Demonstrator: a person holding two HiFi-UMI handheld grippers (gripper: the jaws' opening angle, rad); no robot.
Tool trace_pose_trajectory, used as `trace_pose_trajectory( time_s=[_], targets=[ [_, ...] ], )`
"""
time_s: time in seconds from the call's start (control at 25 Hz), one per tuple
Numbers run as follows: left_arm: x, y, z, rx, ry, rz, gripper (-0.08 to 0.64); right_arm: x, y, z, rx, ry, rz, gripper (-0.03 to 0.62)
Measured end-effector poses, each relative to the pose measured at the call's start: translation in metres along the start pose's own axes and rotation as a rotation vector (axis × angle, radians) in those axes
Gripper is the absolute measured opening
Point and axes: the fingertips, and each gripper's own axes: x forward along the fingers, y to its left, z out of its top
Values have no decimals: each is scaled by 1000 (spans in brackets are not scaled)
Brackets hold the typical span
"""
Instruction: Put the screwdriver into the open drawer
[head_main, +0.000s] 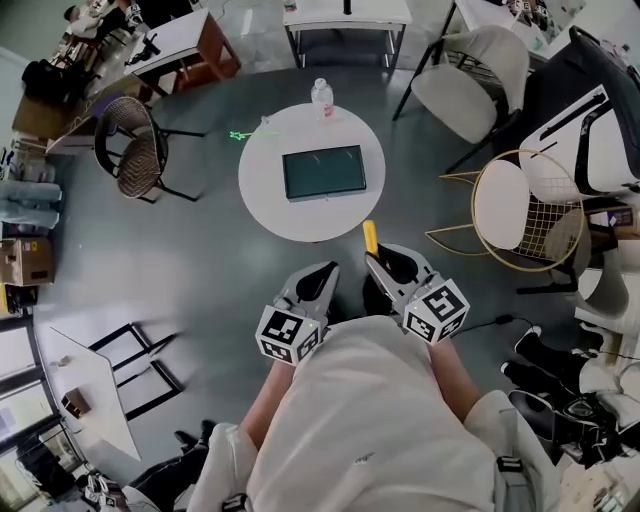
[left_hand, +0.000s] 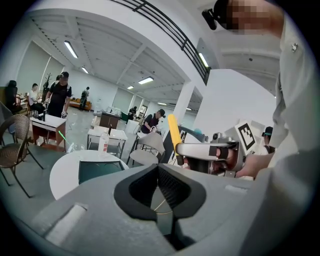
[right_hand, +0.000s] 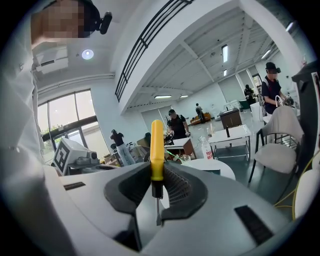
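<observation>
Yellow-handled screwdriver (right_hand: 156, 155), thin metal shaft

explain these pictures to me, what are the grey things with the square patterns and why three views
No robot here: a person holds a two-jaw gripper in each hand; the patterned cubes are part of them. The top-down picture comes from a camera on the person's head, the other two from cameras on the grippers. The left gripper is shut and empty. The right gripper is shut on a yellow-handled screwdriver. Ahead, a round white table carries a dark drawer and a bottle.
</observation>
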Motion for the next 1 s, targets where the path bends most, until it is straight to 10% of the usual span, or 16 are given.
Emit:
trace_pose_trajectory(
  time_s=[1.0],
  targets=[
    [73, 1, -28, -181, 111, 201, 14, 11, -92, -16, 75, 167, 160, 83]
  ],
)
